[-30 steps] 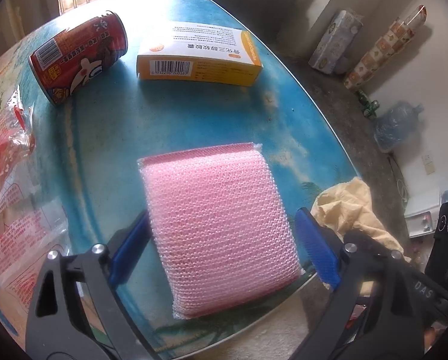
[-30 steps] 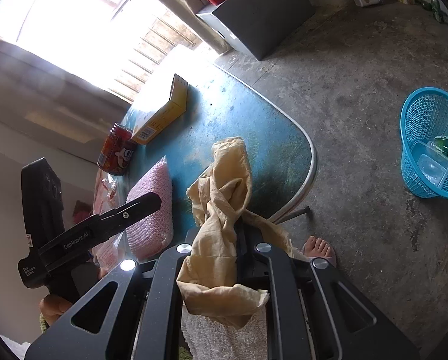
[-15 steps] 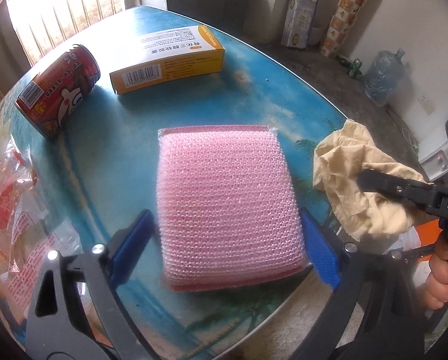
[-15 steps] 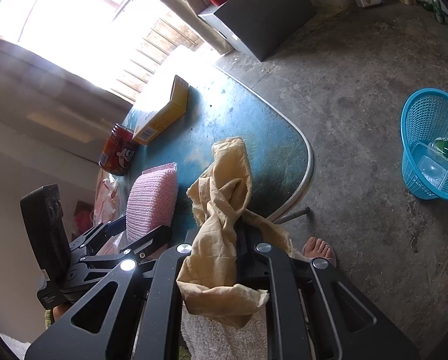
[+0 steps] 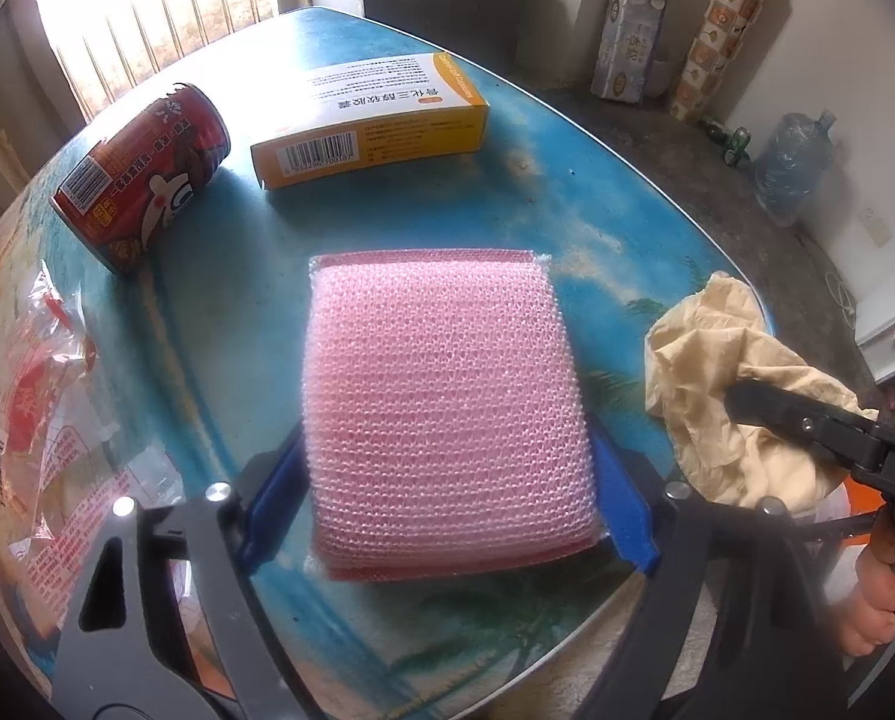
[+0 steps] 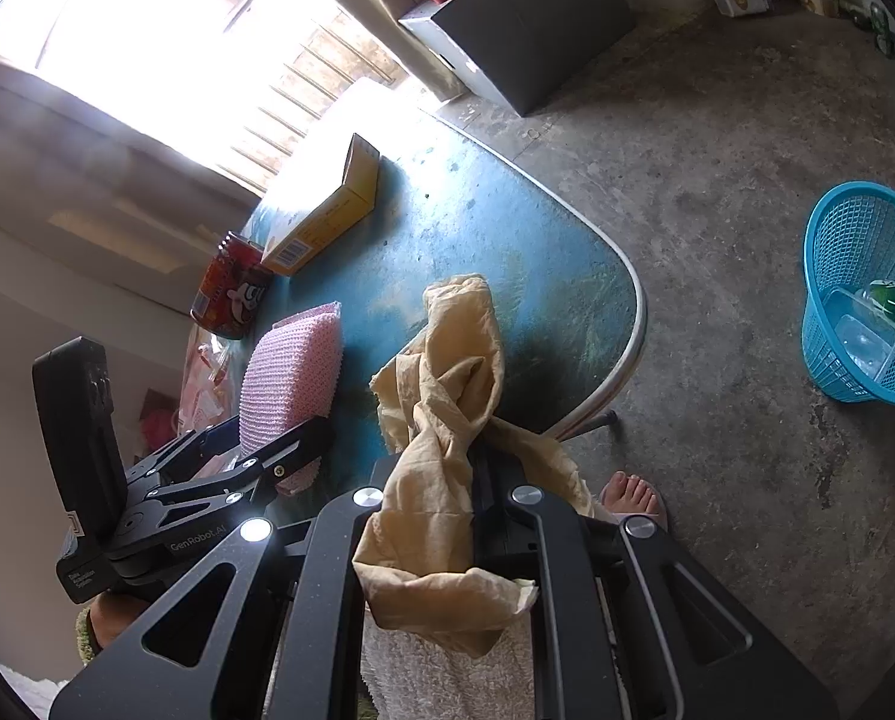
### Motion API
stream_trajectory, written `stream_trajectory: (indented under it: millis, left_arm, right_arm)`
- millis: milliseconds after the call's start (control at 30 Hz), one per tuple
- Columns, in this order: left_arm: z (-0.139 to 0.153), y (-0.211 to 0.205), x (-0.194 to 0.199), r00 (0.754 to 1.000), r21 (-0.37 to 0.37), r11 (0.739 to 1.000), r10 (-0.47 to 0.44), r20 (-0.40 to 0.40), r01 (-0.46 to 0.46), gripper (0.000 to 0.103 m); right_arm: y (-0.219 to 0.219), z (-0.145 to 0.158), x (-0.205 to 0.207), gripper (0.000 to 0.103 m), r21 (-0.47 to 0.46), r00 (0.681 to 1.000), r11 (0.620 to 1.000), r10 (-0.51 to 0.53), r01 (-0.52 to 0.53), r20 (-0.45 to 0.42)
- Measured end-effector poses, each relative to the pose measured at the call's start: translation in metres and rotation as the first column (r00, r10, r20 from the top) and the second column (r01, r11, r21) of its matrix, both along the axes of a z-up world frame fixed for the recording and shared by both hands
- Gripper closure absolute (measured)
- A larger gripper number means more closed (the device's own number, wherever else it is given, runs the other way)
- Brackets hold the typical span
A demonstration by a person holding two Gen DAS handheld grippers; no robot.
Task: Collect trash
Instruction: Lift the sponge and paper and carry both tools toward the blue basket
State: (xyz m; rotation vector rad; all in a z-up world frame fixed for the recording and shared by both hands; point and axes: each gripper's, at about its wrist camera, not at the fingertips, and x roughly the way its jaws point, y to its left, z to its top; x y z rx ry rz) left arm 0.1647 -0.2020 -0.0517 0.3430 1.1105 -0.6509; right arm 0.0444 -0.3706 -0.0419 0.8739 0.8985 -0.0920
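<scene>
A pink mesh scouring sponge (image 5: pixel 447 408) lies on the blue table (image 5: pixel 597 228); it also shows in the right wrist view (image 6: pixel 291 369). My left gripper (image 5: pixel 447 504) is open, its blue pads on either side of the sponge's near end, with small gaps. My right gripper (image 6: pixel 447 450) is shut on a crumpled beige cloth (image 6: pixel 447 396), held over the table's near right edge; the cloth also shows in the left wrist view (image 5: pixel 723 384). A red can (image 5: pixel 141 174) lies on its side at the far left beside an orange-and-white box (image 5: pixel 375 120).
A clear printed plastic wrapper (image 5: pixel 33 420) lies at the table's left edge. A blue mesh basket (image 6: pixel 861 294) with a clear container and a green bottle stands on the concrete floor to the right. A bare foot (image 6: pixel 627 495) is near the table leg.
My left gripper has swung to square up with the sponge and moved in, its pads now alongside the sponge's near end. My right gripper and the cloth have not moved.
</scene>
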Motion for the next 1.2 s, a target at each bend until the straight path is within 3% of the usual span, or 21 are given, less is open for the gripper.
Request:
stream_trajectory:
  millis: [1200]
  left_arm:
    - [0.043, 0.01, -0.037, 0.99, -0.015, 0.999, -0.035, 0.137, 0.038, 0.026]
  right_arm:
    - [0.001, 0.027, -0.01, 0.092, -0.05, 0.999, 0.999, -0.007, 0.01, 0.053]
